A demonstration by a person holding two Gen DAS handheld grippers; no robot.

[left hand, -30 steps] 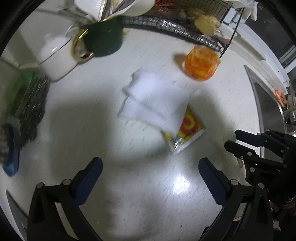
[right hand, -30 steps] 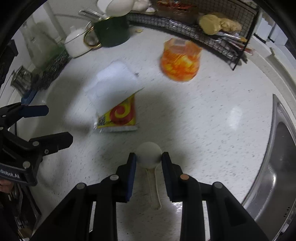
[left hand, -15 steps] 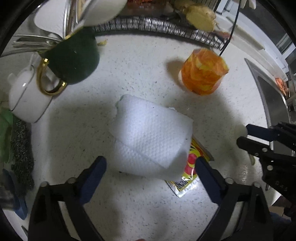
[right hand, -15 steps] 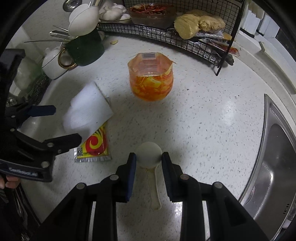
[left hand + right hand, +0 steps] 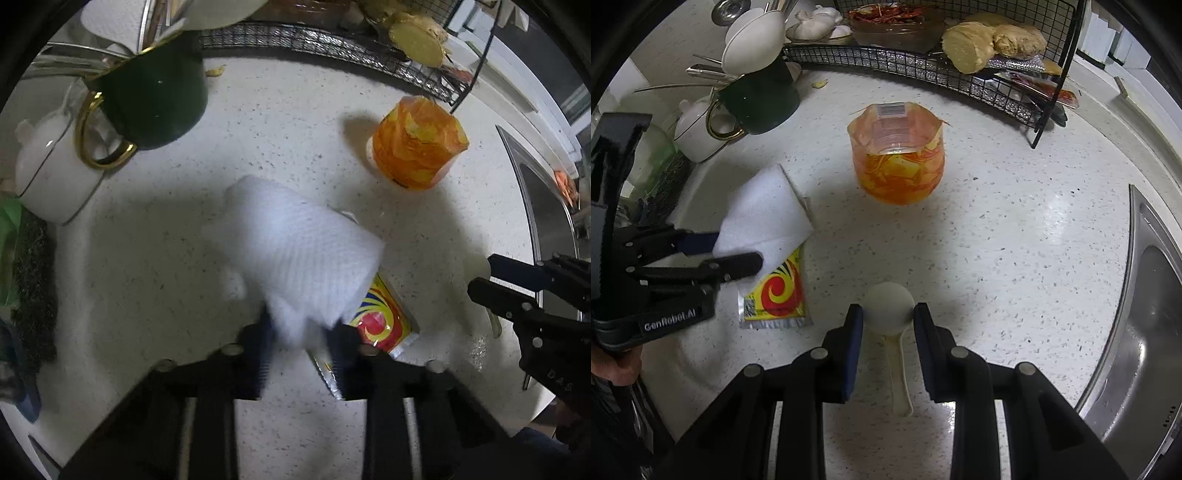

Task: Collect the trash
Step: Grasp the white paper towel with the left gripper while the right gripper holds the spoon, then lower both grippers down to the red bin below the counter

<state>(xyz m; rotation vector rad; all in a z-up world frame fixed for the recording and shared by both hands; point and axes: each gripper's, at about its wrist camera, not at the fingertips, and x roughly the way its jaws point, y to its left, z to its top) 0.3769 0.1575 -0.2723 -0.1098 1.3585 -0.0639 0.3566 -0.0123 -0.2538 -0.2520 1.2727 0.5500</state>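
My left gripper [image 5: 301,338] is shut on the near edge of a white paper towel [image 5: 295,251], which shows at the left of the right wrist view [image 5: 764,218]. Under the towel lies a yellow and red sachet [image 5: 376,321] on the white counter; it also shows in the right wrist view [image 5: 777,295]. My right gripper [image 5: 888,323] is shut on the bowl of a white plastic spoon [image 5: 890,304]. An open orange cup [image 5: 897,162] stands ahead of it, also in the left wrist view [image 5: 417,144].
A dark green mug [image 5: 155,96] with a gold handle and a white teapot [image 5: 51,166] stand at the back left. A black wire rack [image 5: 960,70] holds food along the back. A steel sink [image 5: 1145,321] lies at the right. A scouring pad [image 5: 33,280] is at far left.
My left gripper moved forward over the paper towel and closed from wide open onto its near edge. My right gripper stayed shut on the spoon while its view pulled back.
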